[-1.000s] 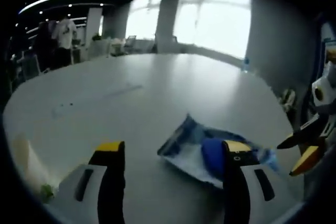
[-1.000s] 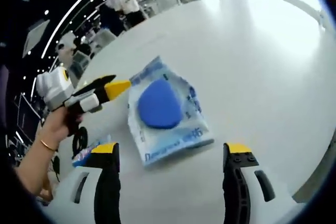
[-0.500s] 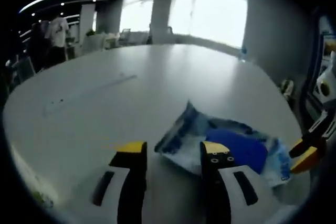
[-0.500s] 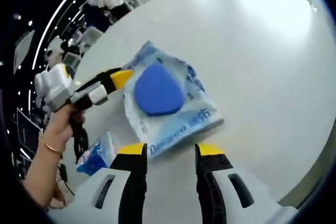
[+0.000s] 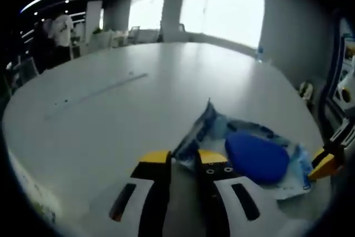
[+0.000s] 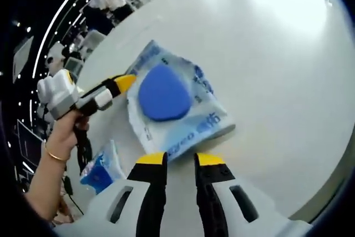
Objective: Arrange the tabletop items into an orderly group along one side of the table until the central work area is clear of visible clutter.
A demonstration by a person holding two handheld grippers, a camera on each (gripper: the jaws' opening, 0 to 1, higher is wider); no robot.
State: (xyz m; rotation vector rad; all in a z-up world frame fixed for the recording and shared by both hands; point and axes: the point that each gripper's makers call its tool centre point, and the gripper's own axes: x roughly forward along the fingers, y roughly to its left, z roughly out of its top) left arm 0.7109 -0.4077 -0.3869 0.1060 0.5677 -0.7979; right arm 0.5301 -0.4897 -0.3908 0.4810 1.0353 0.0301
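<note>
A white-and-blue plastic packet (image 5: 217, 128) with a round blue pad (image 5: 256, 157) inside lies on the pale table (image 5: 111, 109). My left gripper (image 5: 183, 159) has its jaws drawn in on the packet's near corner. In the right gripper view the same packet (image 6: 204, 119) lies flat, and my right gripper (image 6: 181, 159) has narrowed onto its near edge. The left gripper (image 6: 126, 81), held by a hand (image 6: 61, 137), meets the packet's far corner. The right gripper's yellow tip (image 5: 324, 165) shows at the packet's right end.
A small blue packet (image 6: 100, 170) lies near the table edge, left of my right gripper. The table (image 6: 277, 54) stretches wide beyond the packet. A person (image 5: 58, 31) stands far off by desks. Bright windows (image 5: 222, 9) are behind.
Both pairs of jaws have narrowed from wide open to almost together. Each now has an end of the packet between its tips.
</note>
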